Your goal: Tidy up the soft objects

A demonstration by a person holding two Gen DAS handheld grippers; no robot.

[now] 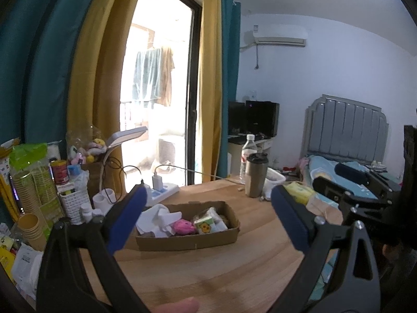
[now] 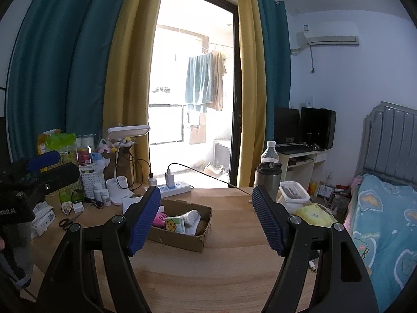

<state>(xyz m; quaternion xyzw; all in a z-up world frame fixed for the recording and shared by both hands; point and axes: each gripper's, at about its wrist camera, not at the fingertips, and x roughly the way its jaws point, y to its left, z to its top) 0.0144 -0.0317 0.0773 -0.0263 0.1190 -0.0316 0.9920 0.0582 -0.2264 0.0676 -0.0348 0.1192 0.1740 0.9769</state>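
One shallow brown cardboard tray [image 1: 187,240] [image 2: 179,237] sits at the centre of the light wooden bench [image 1: 208,274] [image 2: 208,274]. It holds the soft items:
- one pink plush toy [image 1: 183,226] [image 2: 159,218], near the middle;
- one small tissue pack printed with a yellow duck [image 1: 204,224] [image 2: 174,224], touching the toy at its 3 o'clock in the left wrist view;
- one heap of white cloth [image 1: 159,219], at the tray's 9 o'clock end in the left wrist view;
- one white knitted piece [image 2: 193,217], at 3 o'clock of the pack in the right wrist view.

One yellow soft packet [image 1: 297,191] [image 2: 314,215] lies outside the tray, well apart at its 3 o'clock, near the bench edge.

Two grippers, both black with blue ribbed pads. Left gripper [image 1: 207,221]: fingers spread wide, released, holding nothing, above the bench on either side of the tray. Right gripper [image 2: 204,220]: fingers likewise spread and empty, with the tray between them in view.

Other items: one steel tumbler with a black lid [image 1: 256,174] [image 2: 268,180], one clear plastic water bottle [image 1: 247,154] [image 2: 269,152] just behind it, one white power strip [image 1: 163,191] [image 2: 172,186] at the tray's 12 o'clock, and one pair of scissors [image 2: 67,221] at 9 o'clock.
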